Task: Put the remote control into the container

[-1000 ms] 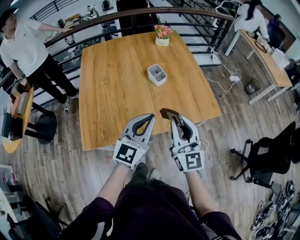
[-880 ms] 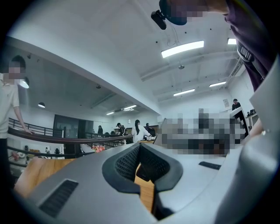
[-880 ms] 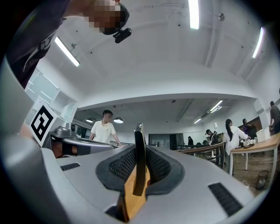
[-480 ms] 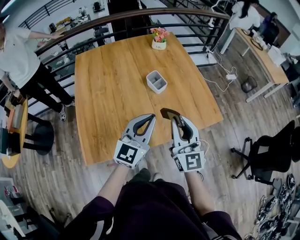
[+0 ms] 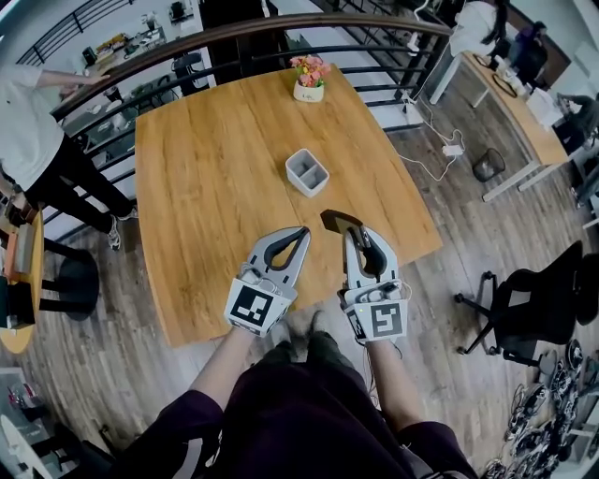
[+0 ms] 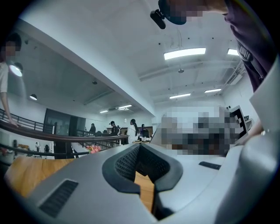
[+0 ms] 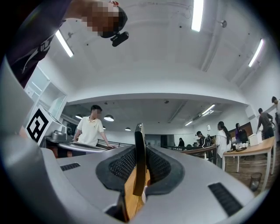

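A dark, flat remote control (image 5: 337, 222) sticks out past the tips of my right gripper (image 5: 349, 236), which is shut on it over the near edge of the wooden table (image 5: 215, 187). In the right gripper view the remote control (image 7: 139, 153) stands on edge between the ribbed pads of the right gripper (image 7: 140, 151). My left gripper (image 5: 299, 234) hovers beside it, shut with nothing in it; in the left gripper view the tips of the left gripper (image 6: 140, 148) meet. The white two-compartment container (image 5: 307, 172) stands at the table's middle, beyond both grippers.
A small pot of pink flowers (image 5: 307, 79) stands at the table's far edge by a dark railing (image 5: 281, 28). A person in white (image 5: 28, 131) stands at the left. A black office chair (image 5: 529, 309) and a desk (image 5: 519, 103) are at the right.
The table and container have drifted nearer and leftward in the head view. Both grippers keep the same pose, and the remote control stays in the right one.
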`<move>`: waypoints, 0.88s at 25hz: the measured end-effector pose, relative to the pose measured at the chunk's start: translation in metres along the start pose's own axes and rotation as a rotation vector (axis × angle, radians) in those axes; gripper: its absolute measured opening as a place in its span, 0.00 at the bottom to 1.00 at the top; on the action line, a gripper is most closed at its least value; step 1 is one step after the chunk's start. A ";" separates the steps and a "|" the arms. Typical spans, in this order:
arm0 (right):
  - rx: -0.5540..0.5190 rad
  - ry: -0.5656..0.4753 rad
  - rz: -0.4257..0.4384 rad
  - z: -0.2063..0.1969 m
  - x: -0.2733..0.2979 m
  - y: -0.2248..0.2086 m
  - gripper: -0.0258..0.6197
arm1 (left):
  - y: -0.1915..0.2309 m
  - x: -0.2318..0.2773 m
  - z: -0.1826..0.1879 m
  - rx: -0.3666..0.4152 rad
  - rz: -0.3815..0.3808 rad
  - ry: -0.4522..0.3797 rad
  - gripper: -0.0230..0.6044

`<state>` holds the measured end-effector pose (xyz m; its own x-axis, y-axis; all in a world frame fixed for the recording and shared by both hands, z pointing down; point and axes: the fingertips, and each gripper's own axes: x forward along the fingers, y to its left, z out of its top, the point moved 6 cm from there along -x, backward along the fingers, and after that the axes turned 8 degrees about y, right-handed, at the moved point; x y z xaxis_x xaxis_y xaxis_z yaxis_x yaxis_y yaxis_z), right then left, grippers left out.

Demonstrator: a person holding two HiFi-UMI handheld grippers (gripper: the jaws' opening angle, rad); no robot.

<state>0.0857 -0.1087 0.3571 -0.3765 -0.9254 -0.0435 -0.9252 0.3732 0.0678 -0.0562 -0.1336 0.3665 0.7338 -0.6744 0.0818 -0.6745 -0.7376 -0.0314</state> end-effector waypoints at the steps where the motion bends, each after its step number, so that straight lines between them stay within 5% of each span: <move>1: 0.001 -0.001 0.004 -0.001 0.005 -0.003 0.16 | 0.003 0.005 -0.001 -0.003 0.005 -0.011 0.06; 22: 0.051 0.002 0.163 -0.029 0.111 -0.108 0.16 | 0.047 0.132 0.003 0.027 0.194 0.006 0.06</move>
<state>0.1451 -0.2534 0.3736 -0.5219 -0.8523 -0.0338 -0.8530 0.5214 0.0230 0.0089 -0.2569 0.3730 0.5900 -0.8037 0.0774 -0.8006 -0.5947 -0.0735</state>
